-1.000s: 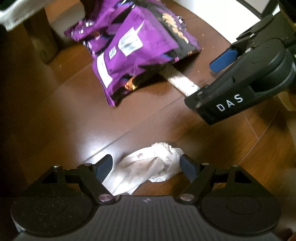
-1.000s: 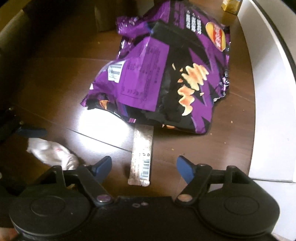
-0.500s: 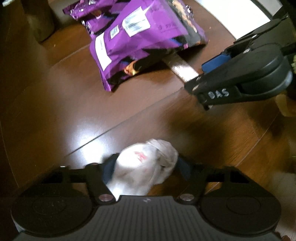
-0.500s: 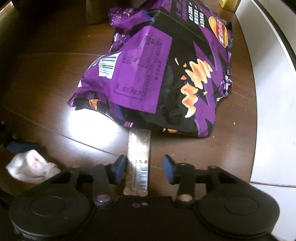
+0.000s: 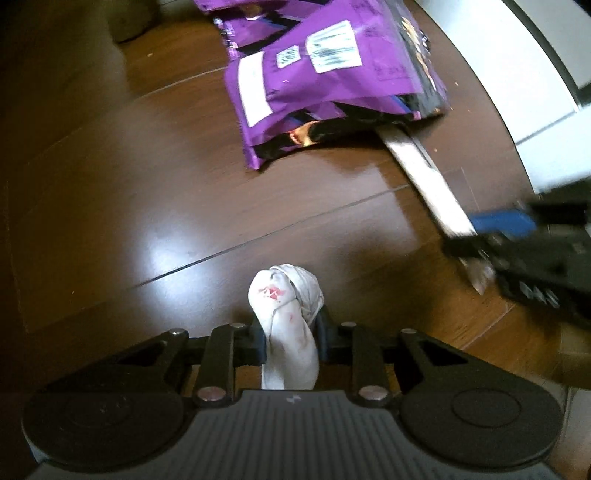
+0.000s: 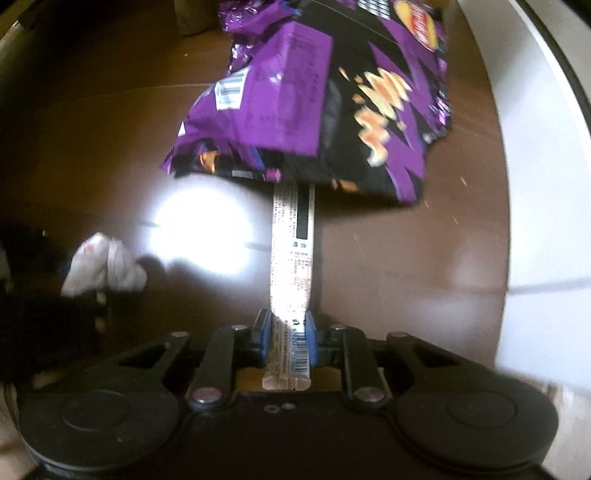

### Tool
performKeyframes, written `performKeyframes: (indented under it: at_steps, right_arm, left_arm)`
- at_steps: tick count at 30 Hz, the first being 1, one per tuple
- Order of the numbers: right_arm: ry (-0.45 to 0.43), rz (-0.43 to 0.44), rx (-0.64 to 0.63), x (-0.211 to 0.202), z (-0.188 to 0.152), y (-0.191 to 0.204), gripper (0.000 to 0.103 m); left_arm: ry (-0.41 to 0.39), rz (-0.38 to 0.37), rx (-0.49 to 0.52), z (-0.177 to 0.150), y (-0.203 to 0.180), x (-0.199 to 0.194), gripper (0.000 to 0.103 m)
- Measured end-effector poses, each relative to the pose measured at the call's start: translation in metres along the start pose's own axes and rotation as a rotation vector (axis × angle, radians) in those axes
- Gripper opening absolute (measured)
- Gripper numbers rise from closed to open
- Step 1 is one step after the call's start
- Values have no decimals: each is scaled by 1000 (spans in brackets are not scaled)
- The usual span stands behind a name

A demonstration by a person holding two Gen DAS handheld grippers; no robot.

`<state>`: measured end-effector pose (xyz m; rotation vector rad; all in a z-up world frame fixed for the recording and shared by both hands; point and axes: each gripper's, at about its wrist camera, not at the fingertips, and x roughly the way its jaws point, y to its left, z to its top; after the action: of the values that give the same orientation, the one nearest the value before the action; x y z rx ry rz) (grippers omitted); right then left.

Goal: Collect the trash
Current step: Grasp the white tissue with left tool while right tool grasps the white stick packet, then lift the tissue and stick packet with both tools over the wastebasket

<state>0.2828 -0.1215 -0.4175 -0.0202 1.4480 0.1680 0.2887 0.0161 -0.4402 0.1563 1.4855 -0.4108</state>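
Note:
My left gripper [image 5: 290,338] is shut on a crumpled white tissue [image 5: 286,306] with red stains, held just above the dark wooden floor. My right gripper [image 6: 288,332] is shut on the near end of a long silver wrapper strip [image 6: 291,251]; the strip's far end lies under a purple chip bag [image 6: 325,99]. In the left wrist view the purple chip bag [image 5: 325,70] lies ahead, the silver strip [image 5: 428,184] runs to the right gripper [image 5: 491,229] at the right. The tissue [image 6: 103,266] shows at the left in the right wrist view.
A white baseboard or furniture edge [image 6: 546,155] curves along the right side; it also shows in the left wrist view [image 5: 517,55]. A dull brown object [image 5: 129,22] stands at the far left of the floor. Small crumbs lie near the bag.
My left gripper closed on the tissue and lifted it. My right gripper closed on the near end of the silver strip and raised it.

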Motion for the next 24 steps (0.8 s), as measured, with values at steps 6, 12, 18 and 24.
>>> performKeyframes:
  at_steps: [6, 12, 18, 24]
  right_arm:
    - [-2, 46, 94, -27, -32, -11, 18]
    - [-52, 73, 121, -62, -51, -9, 18]
    - [-149, 71, 103, -118, -46, -3, 18]
    - [-291, 57, 65, -186, -25, 1, 18]
  left_arm:
    - [-5, -40, -91, -7, 11, -15, 23]
    - [-50, -46, -122, -17, -4, -46, 23]
    - [-152, -62, -166, -11, -6, -96, 23]
    - [-302, -56, -217, 11, -4, -171, 23]
